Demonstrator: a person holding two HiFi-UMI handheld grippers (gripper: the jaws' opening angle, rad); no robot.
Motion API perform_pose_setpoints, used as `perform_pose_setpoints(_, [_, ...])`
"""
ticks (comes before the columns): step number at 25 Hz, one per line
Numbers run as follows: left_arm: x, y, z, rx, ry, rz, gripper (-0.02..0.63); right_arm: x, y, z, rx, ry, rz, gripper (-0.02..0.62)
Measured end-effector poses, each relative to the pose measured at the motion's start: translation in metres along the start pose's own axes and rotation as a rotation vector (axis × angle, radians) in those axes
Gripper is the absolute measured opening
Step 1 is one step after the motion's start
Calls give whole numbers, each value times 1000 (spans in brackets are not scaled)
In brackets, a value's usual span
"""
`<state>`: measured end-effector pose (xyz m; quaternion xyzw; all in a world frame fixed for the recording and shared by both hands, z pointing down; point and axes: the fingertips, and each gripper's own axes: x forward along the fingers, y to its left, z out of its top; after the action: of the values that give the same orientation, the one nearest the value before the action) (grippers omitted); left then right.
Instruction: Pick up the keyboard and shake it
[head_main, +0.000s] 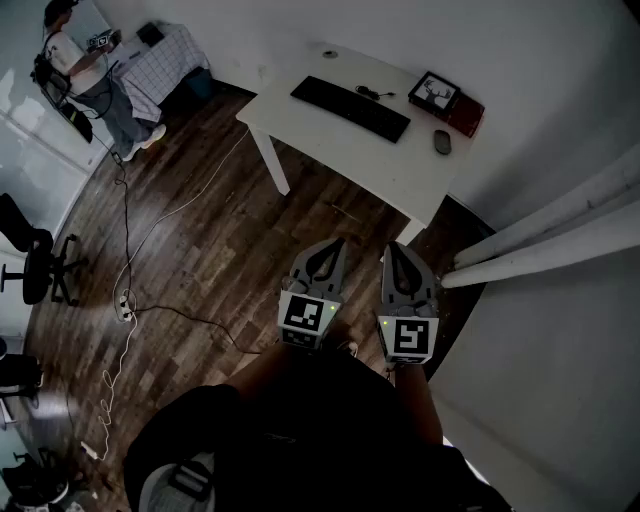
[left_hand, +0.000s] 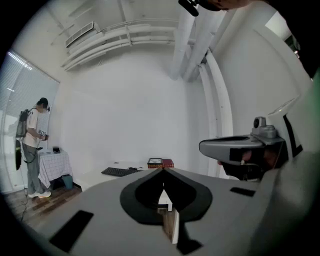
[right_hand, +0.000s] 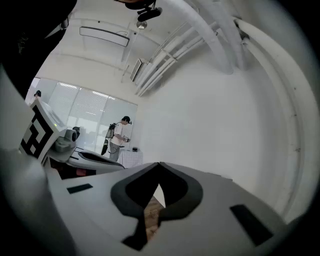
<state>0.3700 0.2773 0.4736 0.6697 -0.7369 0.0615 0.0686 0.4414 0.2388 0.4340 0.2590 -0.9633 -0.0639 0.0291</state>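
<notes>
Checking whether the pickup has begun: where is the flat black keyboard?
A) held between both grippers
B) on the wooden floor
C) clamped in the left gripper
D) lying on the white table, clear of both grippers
D: the head view shows the flat black keyboard lying on the white table, with the shut left gripper and shut right gripper over the floor, well short of it.

The head view is dim: the wood floor (head_main: 200, 250) looks dark, and the white table (head_main: 335, 150) is brightest. Both gripper views are bright and bent at the edges, with black corners. Daylight comes through far windows (right_hand: 85, 107). Up close, the left gripper (left_hand: 162, 170) and right gripper (right_hand: 159, 165) look blurry.
</notes>
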Motion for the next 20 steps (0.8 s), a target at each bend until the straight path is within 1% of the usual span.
perform_pose_setpoints(3, [4,5,2,8,-12,4,3,7,1,-5,10,6,0,21])
perform_pose_setpoints(5, [6,8,1,11,-4,7,3,11,2,-7,9,10,5,21])
perform_pose_setpoints(9, [11,16,-3,4,9,5,3,24,6,-4,29,-15,26,21])
perform_pose_setpoints(13, [15,40,-6,14,25,42,3,48,17,-4,38,-29,62,21])
perform_pose_setpoints(16, [11,64,-7,-11,26,82,3,69,33,-9,25,-22,111,21])
perform_pose_setpoints(20, [1,97,-15,-42,34,144,3,98,67,-8,29,-7,205,21])
